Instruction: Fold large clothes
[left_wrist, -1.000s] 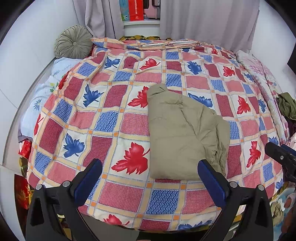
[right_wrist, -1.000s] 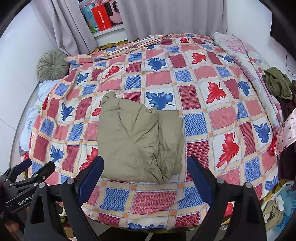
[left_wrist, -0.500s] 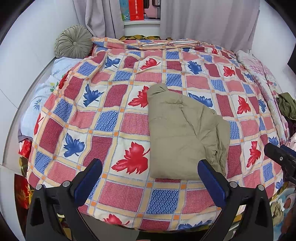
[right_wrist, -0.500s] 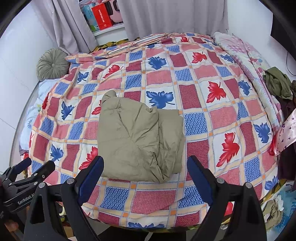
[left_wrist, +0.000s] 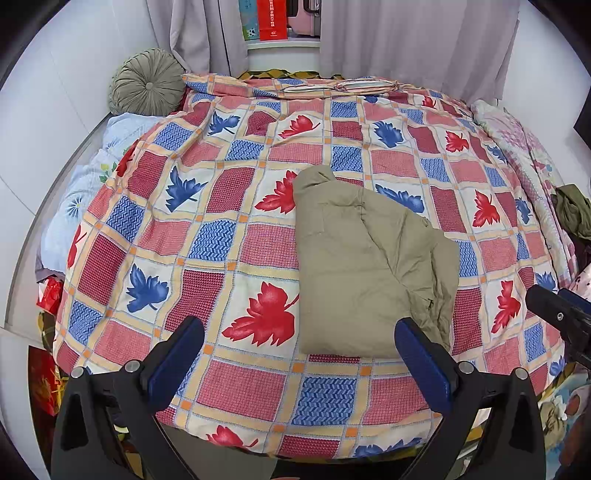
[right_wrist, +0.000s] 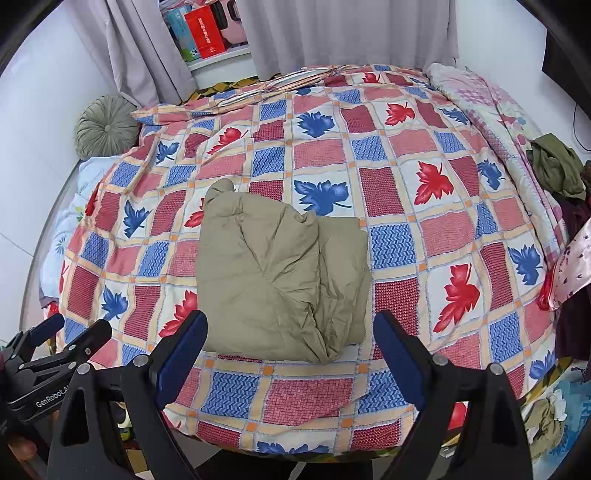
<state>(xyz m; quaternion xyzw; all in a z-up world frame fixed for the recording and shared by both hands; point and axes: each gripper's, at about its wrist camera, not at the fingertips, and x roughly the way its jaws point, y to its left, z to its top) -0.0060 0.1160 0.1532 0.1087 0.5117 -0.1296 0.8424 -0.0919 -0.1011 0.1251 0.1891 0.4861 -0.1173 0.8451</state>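
A khaki garment (left_wrist: 365, 266) lies folded into a compact bundle on the near part of a bed's leaf-patterned quilt (left_wrist: 221, 236), unmoved over the last second. The left gripper (left_wrist: 299, 354) and right gripper (right_wrist: 291, 347) hover at the near edge, jaws wide and empty. The fold looks finished.

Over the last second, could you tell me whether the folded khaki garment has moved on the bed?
No. The folded khaki garment keeps its place beside the red leaf on the patchwork quilt.
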